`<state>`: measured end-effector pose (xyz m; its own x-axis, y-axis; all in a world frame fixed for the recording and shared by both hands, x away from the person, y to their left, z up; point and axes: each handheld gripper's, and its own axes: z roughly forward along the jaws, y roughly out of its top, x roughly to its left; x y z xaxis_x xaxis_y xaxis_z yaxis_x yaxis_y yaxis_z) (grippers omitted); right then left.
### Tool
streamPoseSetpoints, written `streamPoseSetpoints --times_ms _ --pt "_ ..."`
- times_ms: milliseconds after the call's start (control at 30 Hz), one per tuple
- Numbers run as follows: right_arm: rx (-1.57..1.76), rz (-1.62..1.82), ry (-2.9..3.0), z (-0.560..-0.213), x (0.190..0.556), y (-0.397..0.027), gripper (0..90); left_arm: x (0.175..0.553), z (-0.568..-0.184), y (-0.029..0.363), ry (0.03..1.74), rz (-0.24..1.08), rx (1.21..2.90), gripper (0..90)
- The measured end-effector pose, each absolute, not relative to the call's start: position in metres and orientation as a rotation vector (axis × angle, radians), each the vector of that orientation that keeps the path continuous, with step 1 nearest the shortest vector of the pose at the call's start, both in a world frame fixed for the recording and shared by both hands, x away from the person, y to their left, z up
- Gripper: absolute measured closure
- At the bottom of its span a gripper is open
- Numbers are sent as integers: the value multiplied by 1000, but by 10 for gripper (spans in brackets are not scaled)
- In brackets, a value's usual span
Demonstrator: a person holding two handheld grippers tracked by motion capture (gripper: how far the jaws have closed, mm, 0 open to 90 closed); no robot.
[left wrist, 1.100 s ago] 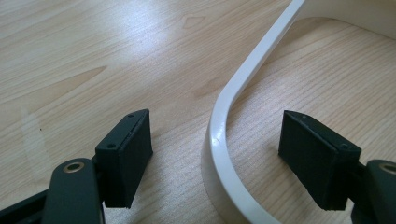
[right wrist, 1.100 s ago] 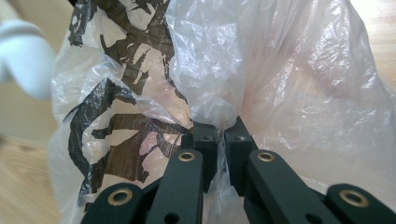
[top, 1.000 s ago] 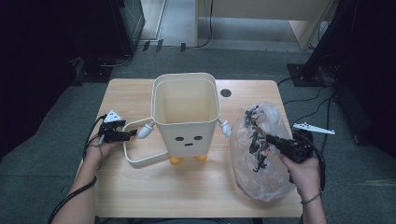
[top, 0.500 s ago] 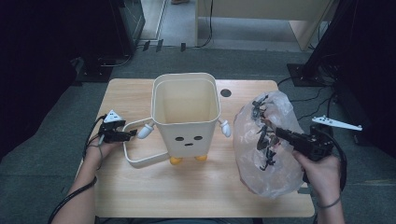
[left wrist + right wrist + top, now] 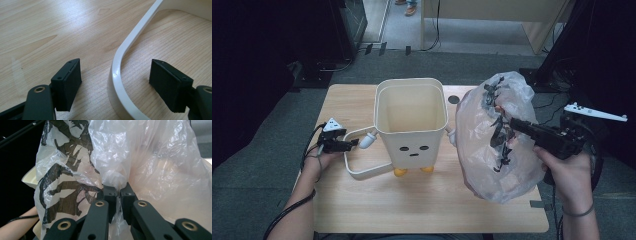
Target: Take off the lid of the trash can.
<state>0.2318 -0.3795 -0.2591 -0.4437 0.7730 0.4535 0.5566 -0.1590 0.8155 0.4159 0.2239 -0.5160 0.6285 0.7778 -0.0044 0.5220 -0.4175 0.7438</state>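
We see a thin clear bag point(image 5: 492, 145) with black print hanging above the right side of the table point(image 5: 422, 210), its lower part just over the wood. The right gripper point(image 5: 511, 124) is clamped on a fold of it — in the right gripper view the jaws are pressed together with plastic point(image 5: 117, 177) bunched between them. The right hand point(image 5: 564, 167) reaches in from the bottom right, forearm angled up and the gripper pointing left into the bag.

Beside the bag, at the table's middle, stands a cream bin point(image 5: 412, 125) with a small face and two orange feet, open at the top. Its white handle point(image 5: 362, 170) loops out to the left and lies on the table.

Our left gripper point(image 5: 354, 144) rests low by that handle, the left hand point(image 5: 314, 162) lying on the table edge. Its jaws are spread wide, one on each side of the handle point(image 5: 120, 75), not touching it.

A second ago the bag lay slumped flat on the table; since then the right hand has lifted it and swung outward. The left hand has not moved.
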Motion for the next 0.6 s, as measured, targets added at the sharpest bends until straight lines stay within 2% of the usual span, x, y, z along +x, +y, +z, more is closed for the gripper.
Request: streamPoseSetpoints --times_ms 333,600 --pt "1408 1677 1947 -207 238 -352 878 416 -516 224 1014 446 2113 259" --pt "1312 1738 1979 -180 243 -331 878 416 -516 224 1013 446 2114 258"
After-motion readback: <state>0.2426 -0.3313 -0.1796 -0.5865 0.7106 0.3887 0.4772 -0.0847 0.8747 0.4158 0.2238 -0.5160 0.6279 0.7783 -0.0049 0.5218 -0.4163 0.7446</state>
